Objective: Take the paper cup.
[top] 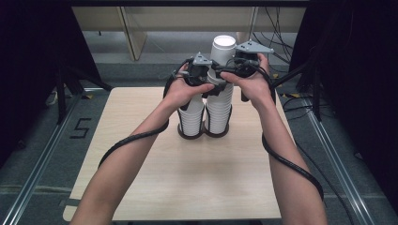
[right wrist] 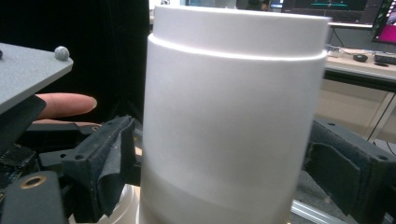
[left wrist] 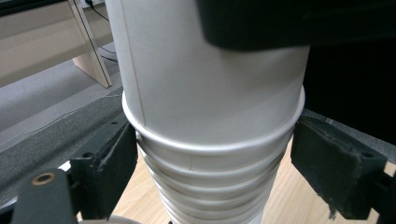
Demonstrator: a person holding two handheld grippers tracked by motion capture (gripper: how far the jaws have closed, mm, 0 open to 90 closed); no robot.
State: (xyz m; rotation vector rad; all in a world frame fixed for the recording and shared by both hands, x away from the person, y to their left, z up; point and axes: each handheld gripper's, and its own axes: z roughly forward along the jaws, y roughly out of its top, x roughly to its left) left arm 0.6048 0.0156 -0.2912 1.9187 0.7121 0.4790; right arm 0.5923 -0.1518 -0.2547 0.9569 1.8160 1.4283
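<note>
Top cup (top: 223,48): white paper cup, upside down, its flat base uppermost; it crowns the taller of two nested stacks and sits seated on the cup below, not lifted clear
Tall stack (top: 219,110): inverted white cups, standing in the right ring of a dark two-ring holder (top: 202,134) near the middle of the wooden table (top: 187,187)
Short stack (top: 191,119): just beside the tall one, in the left ring, much lower
Left gripper (left wrist: 212,154): the jaws flank the tall stack at the ribbed rims right under the top cup; one pad (left wrist: 116,163) lies against the rims, the other stands a little off, so whether it truly pinches cannot be told
Right gripper (right wrist: 224,163): the jaws straddle the top cup's wall (right wrist: 233,116); the frayed pad (right wrist: 112,158) on one side is about touching, the far pad shows a sliver of gap, so no firm clamp yet
Hands: both meet high at the tall stack in the high view, left hand (top: 185,89) and right hand (top: 251,82) side by side
Step in hand: as I judge it, getting set to peel the top cup off, one tool bracing the stack, the other taking the cup
Next move calls for: the right jaws closing gently on the wall without crushing the paper, the left holding the lower rims steady, then a straight pull upward so the stack stays in its ring
Risk: nested cups cling, so two may rise together or the stack may tip
</note>
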